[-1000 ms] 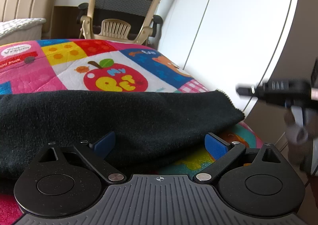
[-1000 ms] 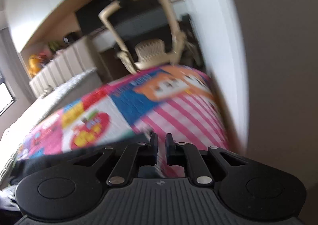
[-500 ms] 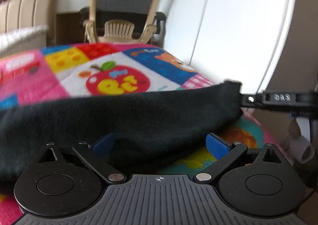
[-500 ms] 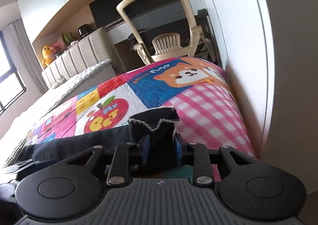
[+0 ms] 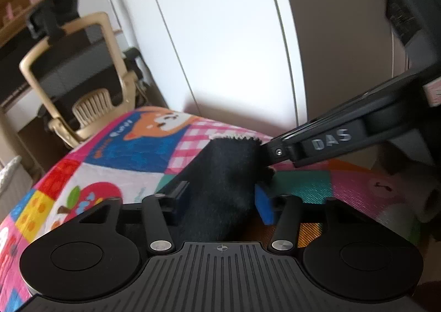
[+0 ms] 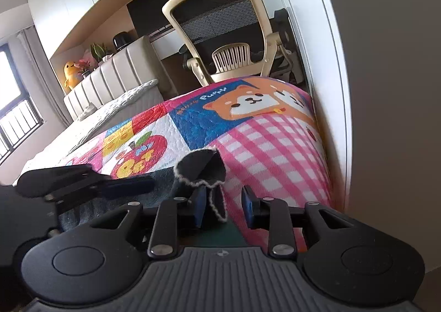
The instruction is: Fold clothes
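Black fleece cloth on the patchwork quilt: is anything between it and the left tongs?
Nothing visible is in the way. The black fleece cloth already sits bunched between the blue pads of the left tongs, whose jaws have just been closing around it.

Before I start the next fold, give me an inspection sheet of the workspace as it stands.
Surface: colourful patchwork mat, its far side against the white panels.
Job's things: black cloth, bunched, one corner raised.
Clutter: nothing seen.
Grippers: left gripper has just been closing, pads on the cloth; right gripper has just been opening, cloth corner between its jaws, one pad not touching.
Cables: nothing seen.
Surroundings: office chair, bed.
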`<state>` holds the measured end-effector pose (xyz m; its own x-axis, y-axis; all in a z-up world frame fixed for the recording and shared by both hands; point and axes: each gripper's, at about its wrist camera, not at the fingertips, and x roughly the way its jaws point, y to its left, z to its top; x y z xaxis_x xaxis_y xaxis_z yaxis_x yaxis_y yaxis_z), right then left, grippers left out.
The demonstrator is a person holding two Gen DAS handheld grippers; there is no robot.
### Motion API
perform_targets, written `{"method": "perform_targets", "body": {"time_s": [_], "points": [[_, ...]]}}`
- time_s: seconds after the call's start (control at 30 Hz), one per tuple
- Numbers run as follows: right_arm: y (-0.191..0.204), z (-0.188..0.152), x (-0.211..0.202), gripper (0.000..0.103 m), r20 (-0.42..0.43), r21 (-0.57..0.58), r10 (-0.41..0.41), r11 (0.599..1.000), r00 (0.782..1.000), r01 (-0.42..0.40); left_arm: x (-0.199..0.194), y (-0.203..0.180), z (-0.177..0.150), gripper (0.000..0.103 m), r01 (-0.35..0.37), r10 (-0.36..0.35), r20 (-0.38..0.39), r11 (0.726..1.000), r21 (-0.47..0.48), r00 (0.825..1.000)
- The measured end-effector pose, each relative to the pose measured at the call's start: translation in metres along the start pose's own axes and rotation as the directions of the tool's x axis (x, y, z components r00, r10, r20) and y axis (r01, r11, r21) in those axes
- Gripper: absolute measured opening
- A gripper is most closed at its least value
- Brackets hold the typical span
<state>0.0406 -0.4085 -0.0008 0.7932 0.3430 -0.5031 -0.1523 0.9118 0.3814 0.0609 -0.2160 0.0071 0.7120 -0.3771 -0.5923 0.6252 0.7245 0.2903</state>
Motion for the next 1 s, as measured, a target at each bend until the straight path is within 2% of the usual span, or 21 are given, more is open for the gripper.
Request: {"method": "perform_targets", "body": {"time_s": [0.07,0.1,0.17,0.2,0.3,0.33,0.37,0.4,0.5,0.53,0.57,0.6,0.63,0.7,0.8,0.9,0.97,1.0], "points": [[-0.003,0.000,0.000,0.028,0.010,0.014,-0.001,1.000,1.000,0.000,0.010,0.004,0.000,0.053,0.004,-0.004,-0.016,1.000,-0.001,1.000],[-0.005,0.000,-0.001,0.028,0.017,0.025,0.001,1.000,1.000,-0.001,0.012,0.008,0.000,0.036,0.004,-0.004,-0.015,1.000,-0.011,1.000],[-0.007,-0.001,-0.003,0.028,0.026,0.039,0.007,0.999,1.000,-0.008,0.009,0.024,-0.001,0.014,0.013,-0.013,0.002,0.995,-0.095,1.000],[-0.007,-0.001,-0.003,0.028,0.028,0.040,0.011,0.999,1.000,-0.012,0.005,0.034,-0.001,0.012,0.006,-0.004,0.011,0.989,-0.150,1.000],[-0.001,0.003,0.005,0.028,0.018,0.015,0.026,1.000,1.000,-0.026,-0.010,0.069,-0.002,0.012,-0.011,0.026,0.045,0.953,-0.302,0.999],[0.002,0.005,0.009,0.031,0.013,0.002,0.030,1.000,0.999,-0.030,-0.015,0.078,-0.002,0.012,-0.021,0.040,0.052,0.945,-0.327,0.998],[0.005,0.007,0.014,0.039,0.008,-0.012,0.036,0.999,0.999,-0.036,-0.019,0.085,-0.003,0.012,-0.033,0.056,0.057,0.939,-0.343,0.997],[0.009,0.010,0.020,0.042,0.000,-0.026,0.043,0.999,0.999,-0.043,-0.023,0.090,-0.003,0.012,-0.047,0.073,0.060,0.935,-0.351,0.996],[0.019,0.014,0.041,0.042,-0.058,-0.054,0.049,0.997,0.997,-0.052,-0.031,0.101,-0.007,0.012,-0.078,0.109,0.064,0.928,-0.366,0.992],[0.023,0.014,0.045,0.038,-0.077,-0.073,0.055,0.995,0.996,-0.061,-0.033,0.103,-0.008,0.012,-0.083,0.115,0.066,0.925,-0.370,0.991],[0.031,0.012,0.045,0.021,-0.085,-0.115,0.066,0.991,0.994,-0.076,-0.035,0.105,-0.010,0.012,-0.087,0.121,0.069,0.923,-0.374,0.990],[0.038,0.010,0.046,0.011,-0.094,-0.155,0.076,0.984,0.993,-0.090,-0.037,0.107,-0.010,0.012,-0.084,0.120,0.074,0.920,-0.382,0.990],[0.045,0.008,0.044,0.008,-0.093,-0.200,0.079,0.975,0.993,-0.096,-0.039,0.108,-0.010,0.012,-0.078,0.118,0.079,0.917,-0.392,0.990],[0.055,0.008,0.032,0.007,-0.037,-0.273,0.055,0.960,0.998,-0.063,-0.043,0.113,-0.009,0.012,-0.056,0.104,0.094,0.907,-0.417,0.990],[0.054,0.014,0.012,0.007,0.036,-0.283,0.030,0.959,0.999,-0.018,-0.052,0.114,-0.005,0.012,0.003,0.062,0.129,0.893,-0.451,0.990],[0.040,0.010,0.007,0.008,0.024,-0.242,-0.018,0.970,1.000,0.023,-0.056,0.103,0.000,0.013,0.057,0.014,0.158,0.899,-0.434,0.987],[0.028,0.003,0.008,0.009,0.002,-0.201,-0.080,0.976,0.997,0.079,-0.055,0.093,0.000,0.019,0.090,-0.021,0.162,0.900,-0.427,0.987],[0.020,0.001,0.007,0.009,0.001,-0.167,-0.115,0.979,0.993,0.113,-0.054,0.090,-0.001,0.024,0.108,-0.042,0.161,0.897,-0.428,0.986]]}}
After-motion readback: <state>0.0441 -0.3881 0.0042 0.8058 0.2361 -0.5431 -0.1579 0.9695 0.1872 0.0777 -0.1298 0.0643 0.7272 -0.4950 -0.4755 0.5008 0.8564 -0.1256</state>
